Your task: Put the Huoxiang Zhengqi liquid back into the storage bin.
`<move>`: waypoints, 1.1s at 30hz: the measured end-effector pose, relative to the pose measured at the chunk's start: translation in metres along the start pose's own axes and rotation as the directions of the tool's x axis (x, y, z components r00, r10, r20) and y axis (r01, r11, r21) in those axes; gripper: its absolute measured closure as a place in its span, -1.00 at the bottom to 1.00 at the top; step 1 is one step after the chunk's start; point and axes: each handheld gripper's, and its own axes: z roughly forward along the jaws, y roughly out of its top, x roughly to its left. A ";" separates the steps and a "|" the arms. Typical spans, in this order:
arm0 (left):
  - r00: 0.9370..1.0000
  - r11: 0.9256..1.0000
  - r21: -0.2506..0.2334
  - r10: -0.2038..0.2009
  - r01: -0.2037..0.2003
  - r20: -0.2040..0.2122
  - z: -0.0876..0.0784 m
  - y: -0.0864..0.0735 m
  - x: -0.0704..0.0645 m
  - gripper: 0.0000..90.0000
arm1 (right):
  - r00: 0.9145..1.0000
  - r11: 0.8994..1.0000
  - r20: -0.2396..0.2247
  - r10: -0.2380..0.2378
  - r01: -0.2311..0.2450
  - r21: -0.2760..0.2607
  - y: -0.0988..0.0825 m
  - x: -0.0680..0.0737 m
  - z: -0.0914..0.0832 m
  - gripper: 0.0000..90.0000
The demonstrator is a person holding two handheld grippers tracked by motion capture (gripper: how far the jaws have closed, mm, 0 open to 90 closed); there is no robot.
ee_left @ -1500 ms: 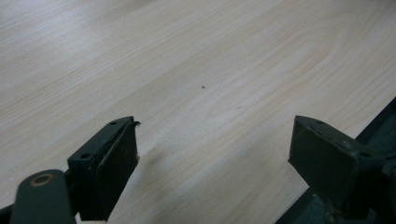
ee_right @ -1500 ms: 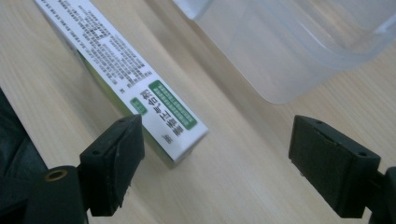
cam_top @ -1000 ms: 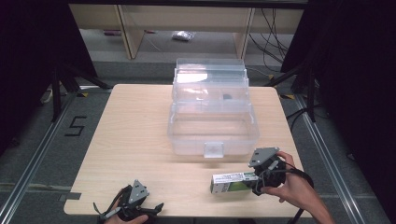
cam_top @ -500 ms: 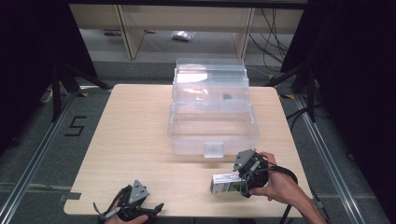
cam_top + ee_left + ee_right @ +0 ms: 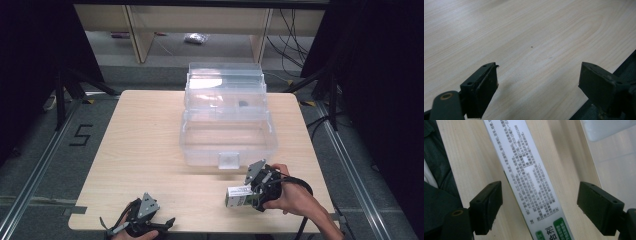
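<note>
Wood grain runs across the pale table [image 5: 145,145], which is seen from above with a clear plastic box [image 5: 227,135] standing at its far middle, lid raised. A small white and green carton [image 5: 239,196] is laid on the table near the front edge, just in front of the box's latch. The right gripper [image 5: 256,194] is held by a hand [image 5: 292,197] right at the carton's right end. In the right gripper view its jaws are spread wide and nothing is clamped; the carton [image 5: 531,182] is seen lying between them, its printed side up, with bare wood showing on either side of it. Whether the jaws touch the carton cannot be told. The left gripper [image 5: 142,222] is kept low at the front left edge of the table. In the left gripper view its jaws are parted and empty over bare wood [image 5: 524,45].
</note>
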 end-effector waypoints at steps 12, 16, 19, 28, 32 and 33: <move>1.000 1.000 -0.006 -0.002 0.002 0.003 0.000 0.000 0.000 -0.67 | 0.999 0.999 -0.054 -0.006 0.008 0.047 0.004 -0.004 0.011 -0.44; 1.000 1.000 -0.005 0.001 -0.001 0.003 0.001 0.000 0.000 -0.67 | 0.997 0.999 -0.076 -0.011 0.015 0.053 0.003 -0.007 0.014 -0.39; 1.000 1.000 -0.006 0.001 -0.001 0.002 0.001 0.000 0.000 -0.67 | 0.996 0.998 -0.088 0.017 -0.011 0.066 0.002 -0.005 0.016 -0.39; 1.000 1.000 -0.006 -0.006 0.006 0.006 0.000 0.000 0.000 -0.67 | 0.994 0.996 -0.108 0.013 -0.003 0.090 0.003 -0.002 0.020 -0.10; 1.000 1.000 -0.002 -0.001 0.001 0.002 0.001 0.000 0.000 -0.67 | 0.993 0.994 -0.114 -0.028 0.040 0.100 0.005 -0.003 0.020 0.17; 1.000 1.000 -0.005 -0.005 0.005 0.002 0.001 0.000 0.000 -0.67 | 0.993 0.994 -0.114 -0.028 0.040 0.100 0.005 -0.003 0.020 0.17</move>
